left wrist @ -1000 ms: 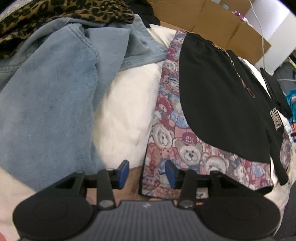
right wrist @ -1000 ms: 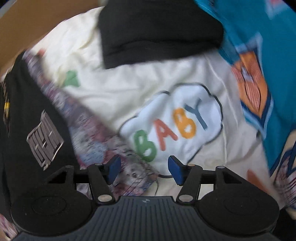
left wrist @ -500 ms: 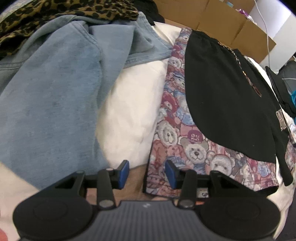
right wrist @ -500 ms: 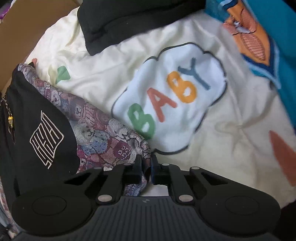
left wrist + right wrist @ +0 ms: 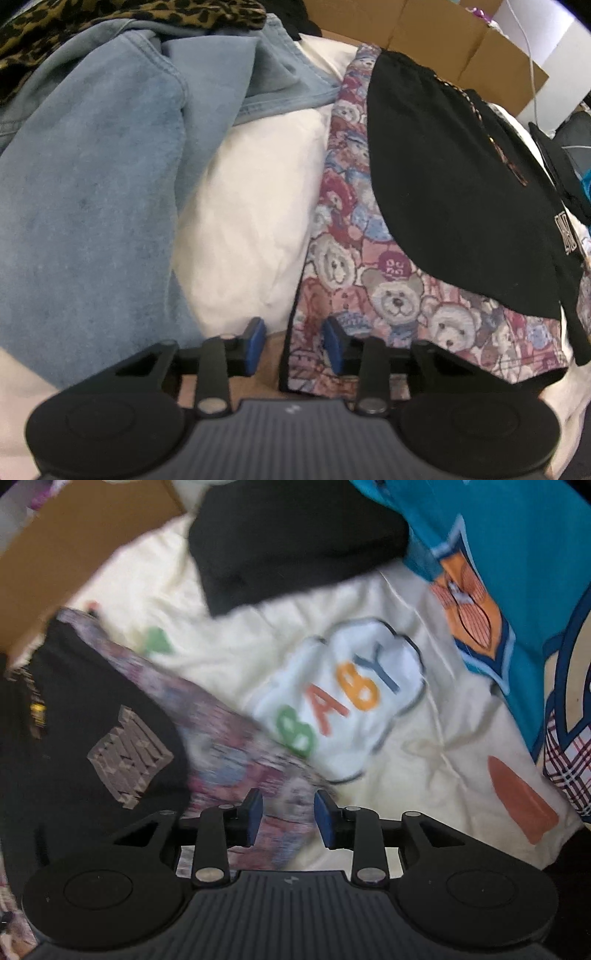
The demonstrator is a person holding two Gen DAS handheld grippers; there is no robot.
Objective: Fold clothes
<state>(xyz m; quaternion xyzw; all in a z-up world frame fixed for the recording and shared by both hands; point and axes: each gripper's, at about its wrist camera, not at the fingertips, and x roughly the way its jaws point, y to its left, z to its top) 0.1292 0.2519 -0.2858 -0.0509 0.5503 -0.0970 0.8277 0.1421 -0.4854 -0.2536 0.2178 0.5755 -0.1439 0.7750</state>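
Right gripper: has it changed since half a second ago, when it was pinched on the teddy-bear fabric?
Yes. The right gripper has opened; its blue pads now stand apart over the teddy-bear fabric, and the BABY patch sits farther up-right in view.

The left gripper (image 5: 293,341) stands open at lower centre, straddling the corner of a teddy-bear-print woven garment (image 5: 341,236). Black fabric (image 5: 454,192) overlaps it at right; faded blue denim clothing (image 5: 88,177) fills the left, over cream cloth (image 5: 255,214).

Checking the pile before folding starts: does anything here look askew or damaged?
No damage shows. The teddy-bear print garment lies half under a black garment, and the denim piece is rumpled. Left gripper and right gripper are open.
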